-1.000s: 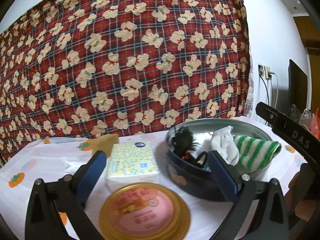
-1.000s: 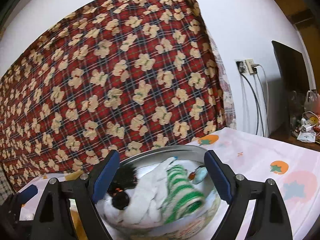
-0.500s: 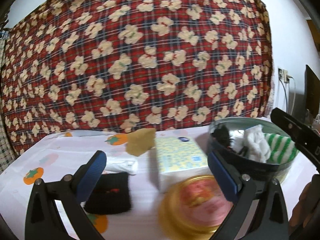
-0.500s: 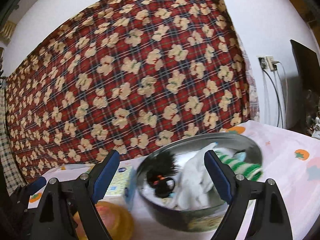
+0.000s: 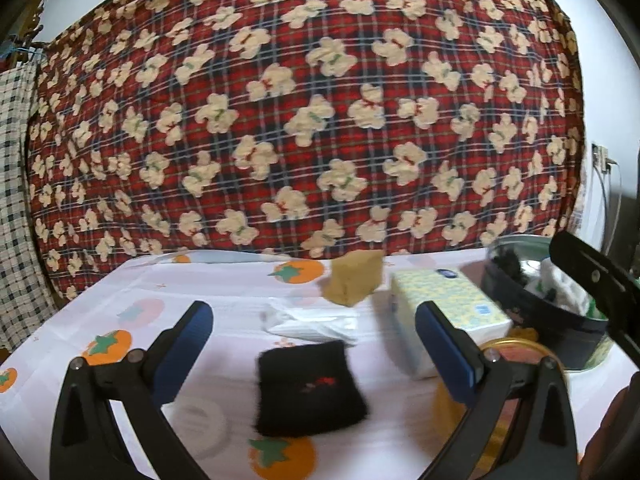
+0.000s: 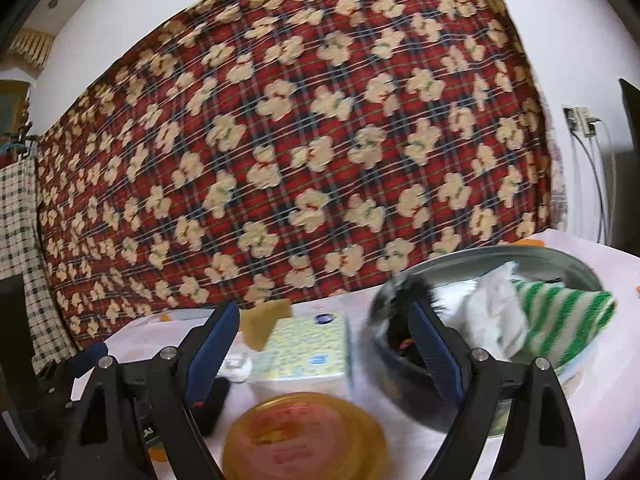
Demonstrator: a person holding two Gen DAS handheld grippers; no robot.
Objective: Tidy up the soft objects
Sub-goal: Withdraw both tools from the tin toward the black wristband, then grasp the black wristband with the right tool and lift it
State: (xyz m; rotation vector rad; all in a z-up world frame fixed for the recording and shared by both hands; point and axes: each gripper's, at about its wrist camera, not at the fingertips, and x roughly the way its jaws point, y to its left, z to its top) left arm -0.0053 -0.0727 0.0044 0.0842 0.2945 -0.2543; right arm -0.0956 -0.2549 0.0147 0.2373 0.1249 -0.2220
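A black knitted wristband (image 5: 310, 388) lies flat on the tablecloth, just ahead of my left gripper (image 5: 314, 338), which is open with nothing between its fingers. Behind the wristband lie a crumpled white tissue (image 5: 314, 322) and a tan sponge (image 5: 354, 280). A dark round tin (image 6: 486, 340) holds a green-striped cloth (image 6: 564, 320), a white cloth (image 6: 494, 316) and a black fluffy item (image 6: 408, 294). My right gripper (image 6: 324, 354) is open and empty, above the tissue pack (image 6: 306, 350) and left of the tin.
A yellow tissue pack (image 5: 444, 304) and a round gold-rimmed lid (image 6: 304, 438) sit between the wristband and the tin (image 5: 548, 308). A small white disc (image 5: 198, 422) lies near my left finger. A red plaid bear-print blanket (image 5: 304, 112) hangs behind the table. Cables and a socket (image 6: 582, 120) are on the right wall.
Both grippers have swung left along the table. The tin slid toward the right edge of both views, and the black wristband, tissue and sponge came into the left wrist view.
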